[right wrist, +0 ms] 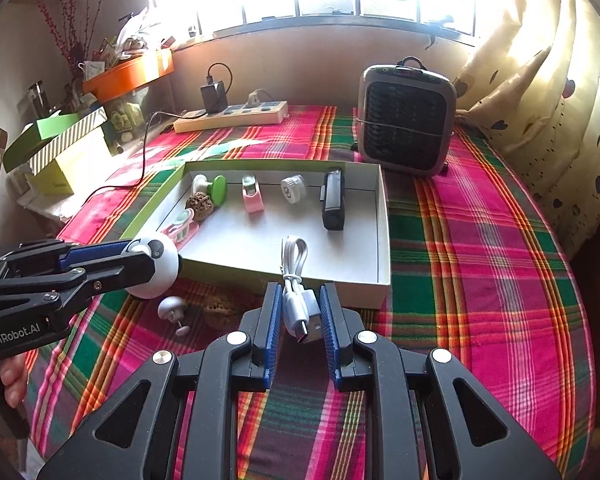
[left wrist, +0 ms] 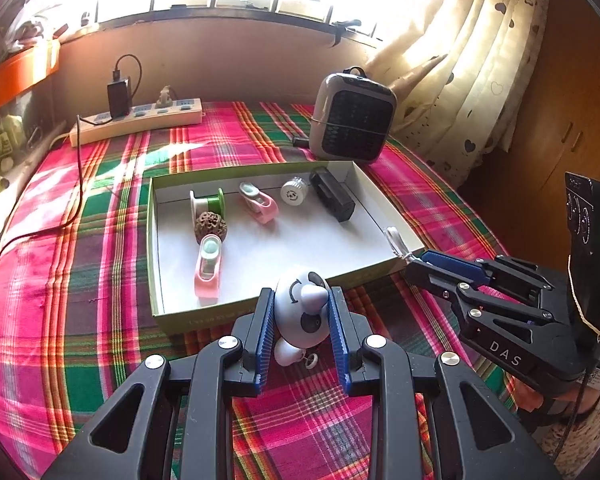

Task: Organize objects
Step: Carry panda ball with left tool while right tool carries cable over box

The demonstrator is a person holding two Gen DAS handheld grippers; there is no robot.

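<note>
My left gripper is shut on a white panda toy and holds it just before the near wall of a shallow white box. My right gripper is shut on a coiled white USB cable at the box's near right corner. In the box lie a green spool, a brown walnut, two pink clips, a white round cap and a black block. The left gripper also shows in the right wrist view.
The box sits on a plaid cloth. A grey fan heater stands behind it, a power strip with a charger at the back left. Another walnut lies on the cloth by the box. Curtains hang on the right.
</note>
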